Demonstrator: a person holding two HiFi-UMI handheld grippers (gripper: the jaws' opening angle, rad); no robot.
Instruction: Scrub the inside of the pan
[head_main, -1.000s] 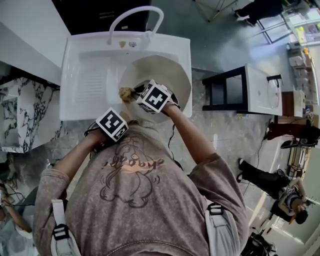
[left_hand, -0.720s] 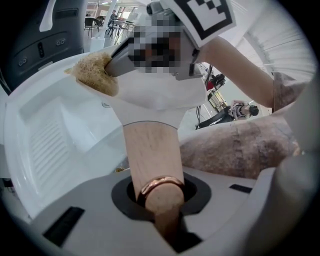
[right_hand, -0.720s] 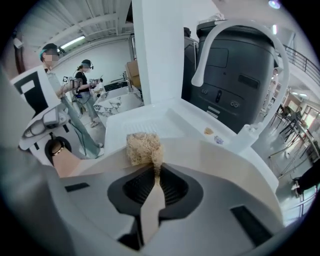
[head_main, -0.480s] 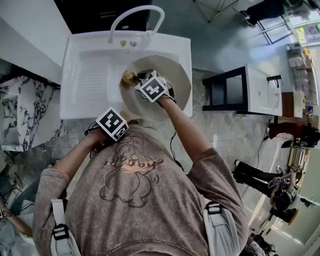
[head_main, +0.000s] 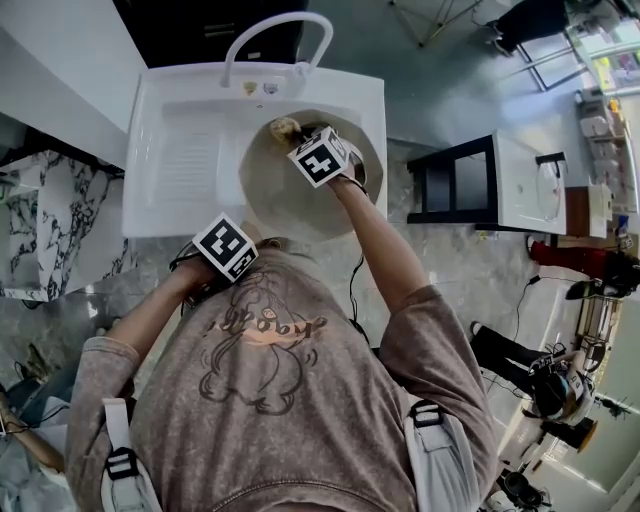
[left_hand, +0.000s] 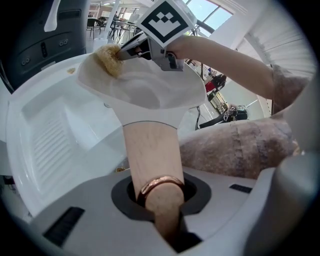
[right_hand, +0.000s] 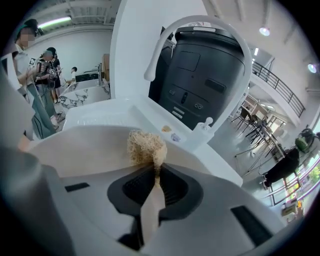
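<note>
A cream-white pan (head_main: 290, 195) is tilted over the white sink (head_main: 175, 110). Its wooden handle (left_hand: 152, 155), with a copper ring at the end, sits between the jaws of my left gripper (left_hand: 160, 197), which is shut on it. In the head view, my left gripper (head_main: 238, 258) is at the pan's near edge by the person's chest. My right gripper (head_main: 300, 138) is shut on the stick of a tan loofah scrubber (head_main: 283, 128). The scrubber (right_hand: 145, 147) presses on the pan's inner wall (right_hand: 85, 145) near its far rim. From the left gripper view, the scrubber (left_hand: 107, 59) is at the pan's upper left.
A curved white faucet (head_main: 275, 35) arches over the sink's back edge, with a dark appliance (right_hand: 205, 85) behind it. A ribbed drainboard (head_main: 185, 165) lies left of the pan. A marble counter (head_main: 40, 230) stands left, a black-and-white cabinet (head_main: 490, 180) right. People stand in the background.
My right gripper has carried the scrubber from the pan's near left side up across the inside to the far rim. The left gripper has stayed on the handle.
</note>
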